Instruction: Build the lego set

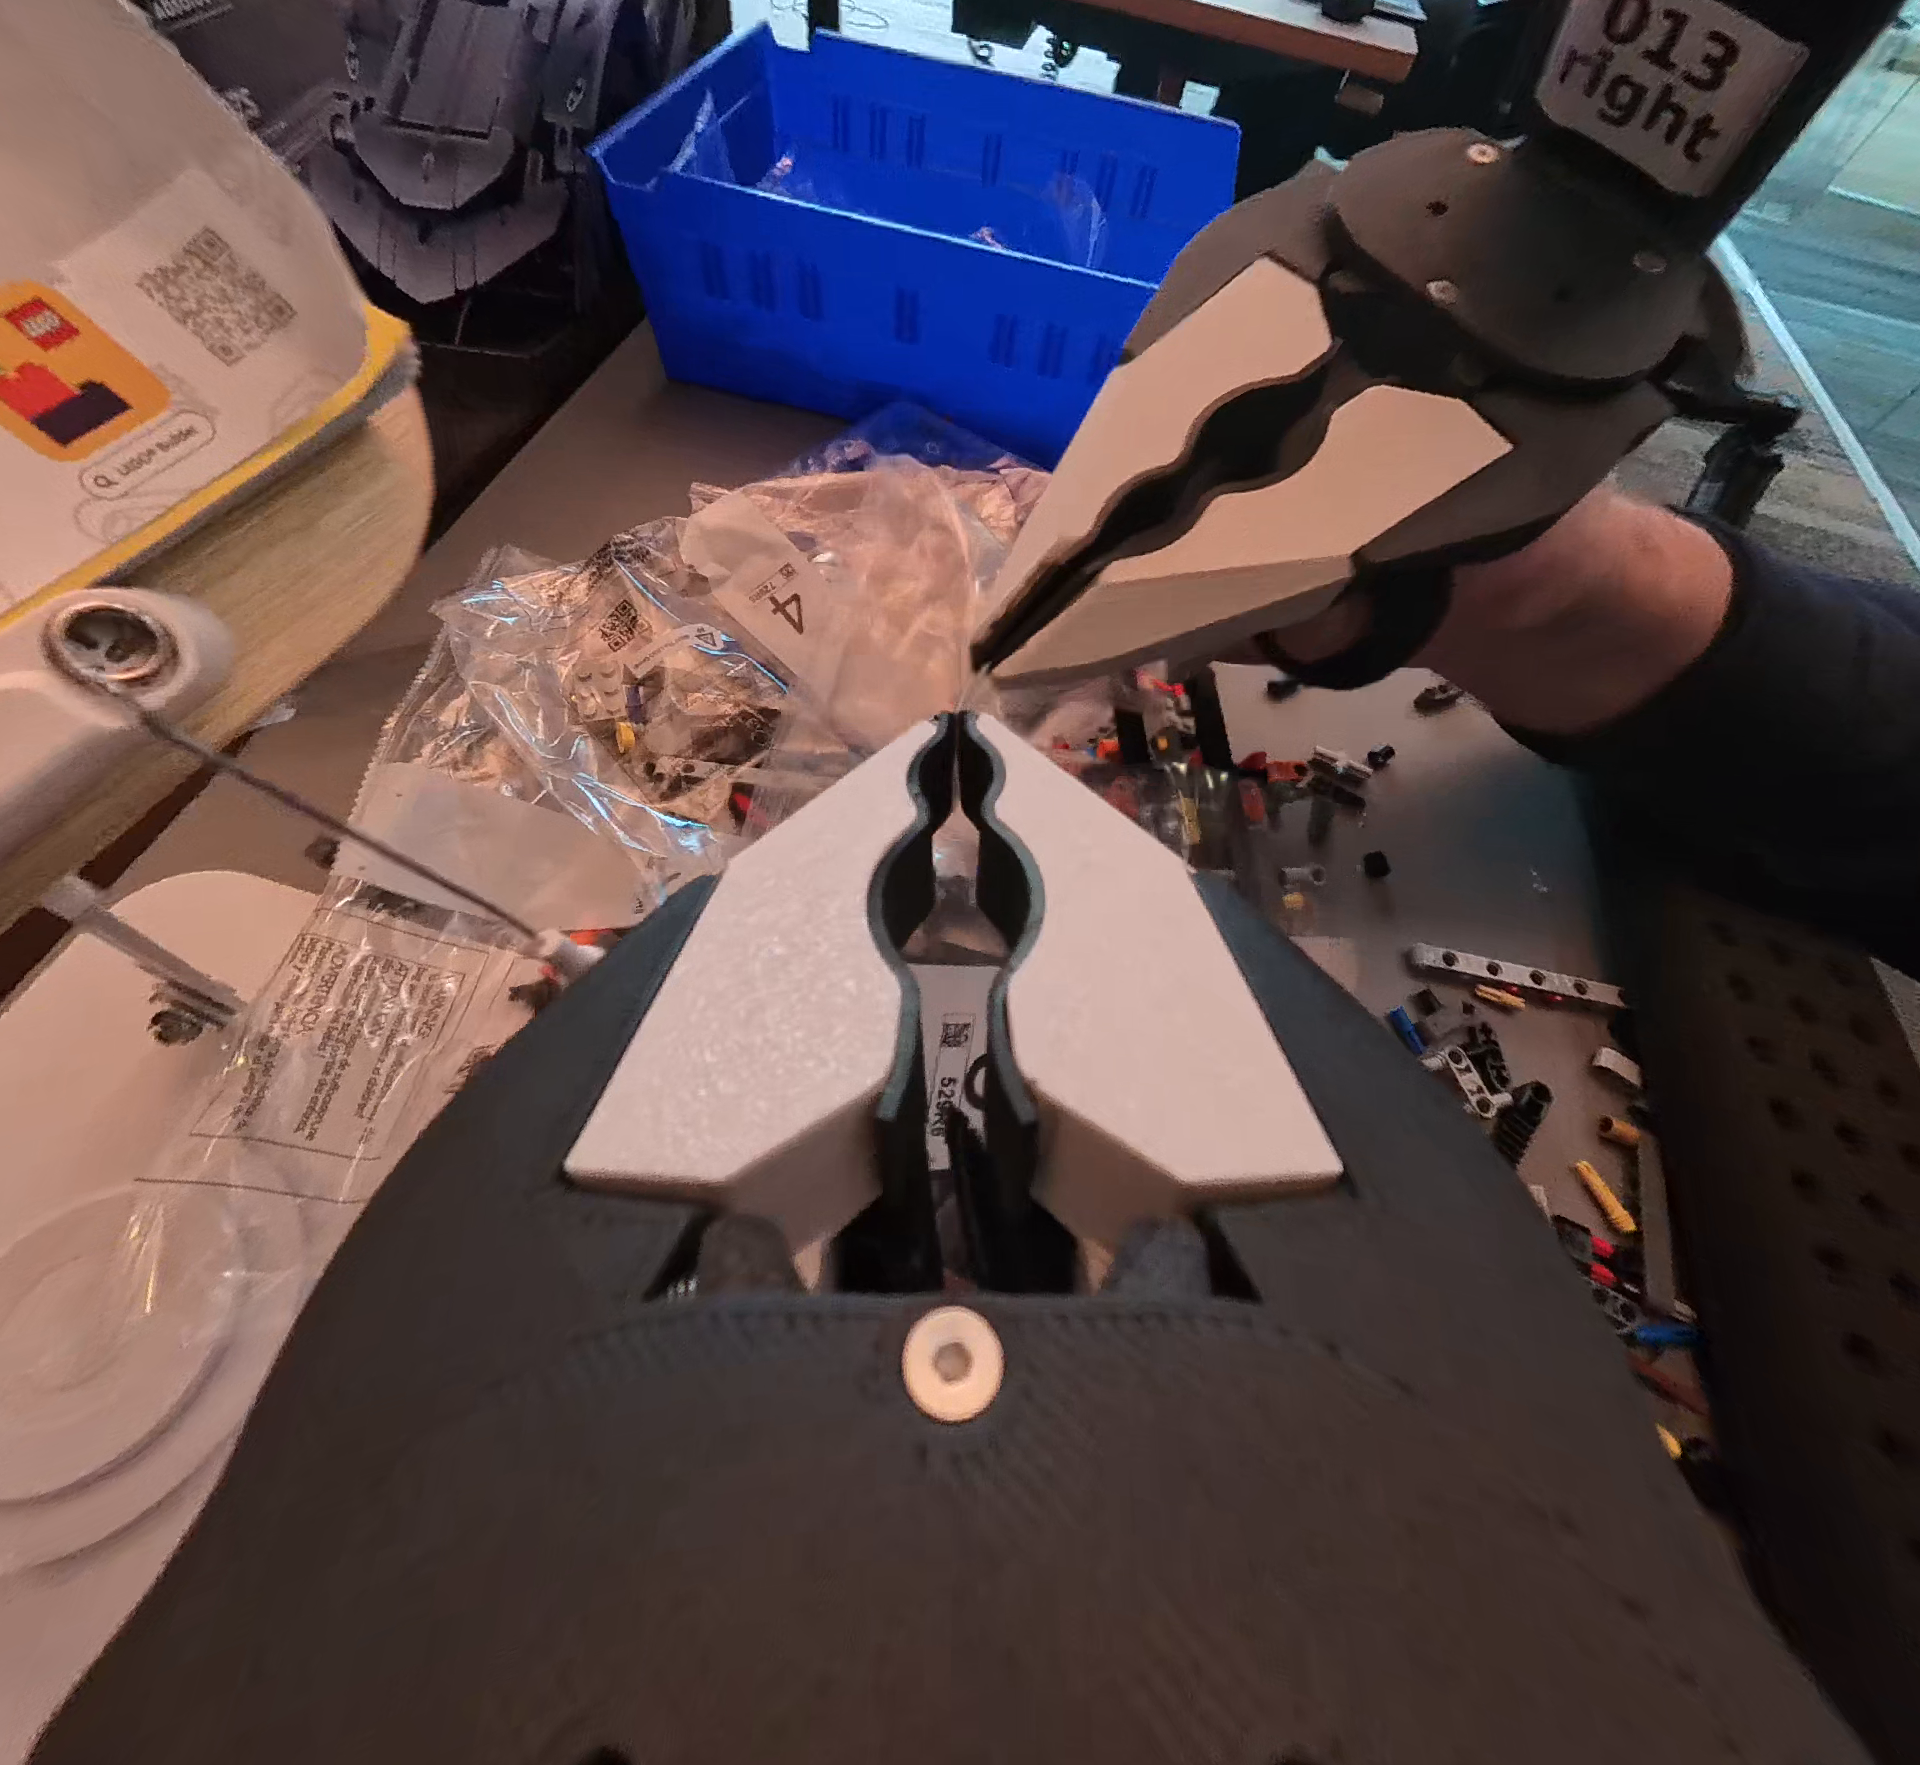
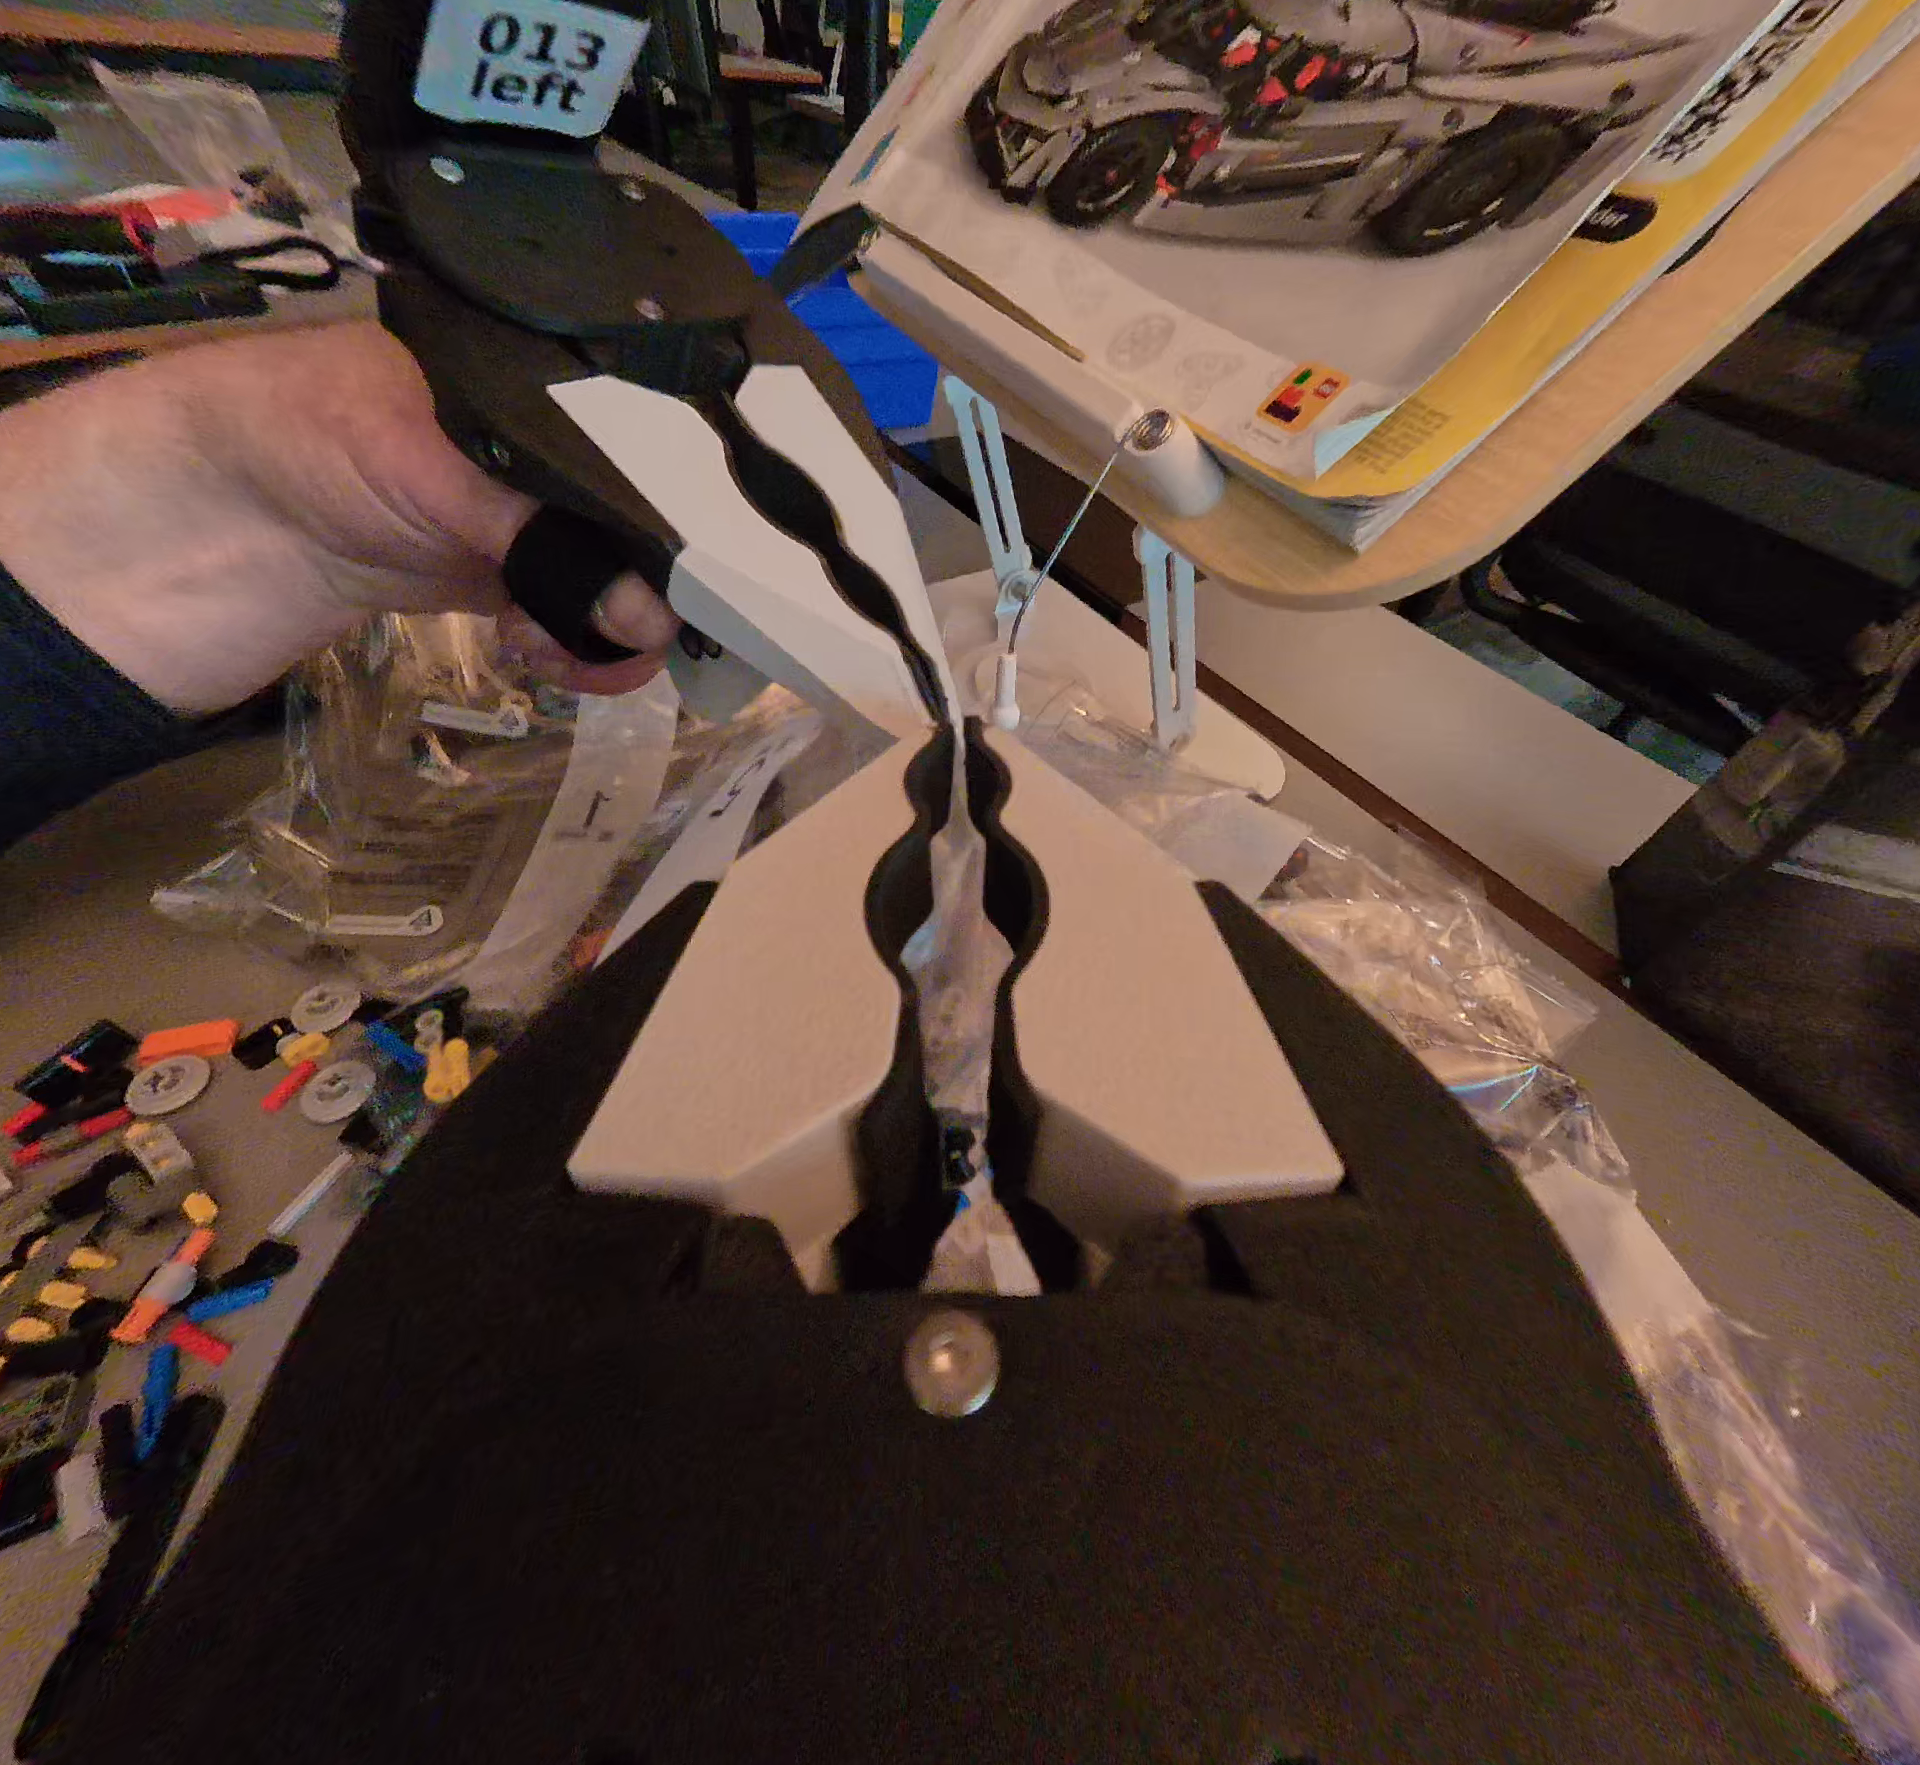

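Observation:
My left gripper (image 1: 956, 723) is shut, and its tips pinch the edge of a clear plastic bag of lego pieces (image 1: 956, 1061). My right gripper (image 2: 961, 730) is shut on the same bag (image 2: 961, 884), and the film runs down between its fingers. The two grippers meet tip to tip above the table. The right gripper shows in the left wrist view (image 1: 987, 661) at the upper right. The left gripper shows in the right wrist view (image 2: 935, 707) at the upper left. Loose lego pieces (image 1: 1507, 1040) lie on the grey table, and also show in the right wrist view (image 2: 156, 1144).
More clear bags of pieces (image 1: 623, 676) (image 2: 395, 842) lie under the grippers. A blue bin (image 1: 914, 261) stands behind them. An instruction booklet (image 2: 1299, 157) rests on a wooden stand to the side (image 1: 135, 313), with its white base (image 1: 104, 1092) on the table. A set box (image 1: 468, 53) stands at the back.

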Demonstrator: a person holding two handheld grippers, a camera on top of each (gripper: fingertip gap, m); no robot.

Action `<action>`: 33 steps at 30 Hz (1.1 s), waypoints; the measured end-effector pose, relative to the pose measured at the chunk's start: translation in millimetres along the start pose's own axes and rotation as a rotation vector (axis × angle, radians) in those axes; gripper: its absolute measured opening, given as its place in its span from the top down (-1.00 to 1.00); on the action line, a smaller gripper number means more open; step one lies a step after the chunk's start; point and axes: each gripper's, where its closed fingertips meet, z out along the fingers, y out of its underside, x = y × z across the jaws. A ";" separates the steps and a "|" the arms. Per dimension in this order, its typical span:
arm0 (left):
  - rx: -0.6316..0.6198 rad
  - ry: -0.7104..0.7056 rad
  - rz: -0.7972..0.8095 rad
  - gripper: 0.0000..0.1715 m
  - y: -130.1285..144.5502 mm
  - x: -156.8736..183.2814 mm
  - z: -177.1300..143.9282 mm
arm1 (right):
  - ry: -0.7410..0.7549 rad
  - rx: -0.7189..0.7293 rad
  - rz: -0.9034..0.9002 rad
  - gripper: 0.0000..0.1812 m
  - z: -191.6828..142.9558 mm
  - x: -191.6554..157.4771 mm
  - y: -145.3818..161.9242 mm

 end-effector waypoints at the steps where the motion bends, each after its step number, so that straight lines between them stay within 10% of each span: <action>1: 0.001 -0.015 -0.003 1.00 -0.5 -3.0 -2.1 | 0.008 0.032 0.008 0.92 -2.4 1.4 -6.1; 6: 0.085 -0.015 -0.041 1.00 -11.2 -9.6 -17.2 | 0.065 0.076 0.072 0.54 -17.6 19.8 -15.2; 16: 0.190 0.013 -0.059 1.00 -26.4 -9.0 -33.1 | -0.224 -0.019 0.301 0.60 -12.2 -1.0 15.6; 18: 0.194 0.018 -0.057 1.00 -28.1 -7.6 -33.2 | -0.261 -0.019 0.271 0.85 -10.6 -9.7 15.5; 33: 0.156 -0.026 -0.017 0.96 -26.6 -7.8 -30.5 | -0.192 -0.041 0.241 1.00 -13.2 0.1 17.4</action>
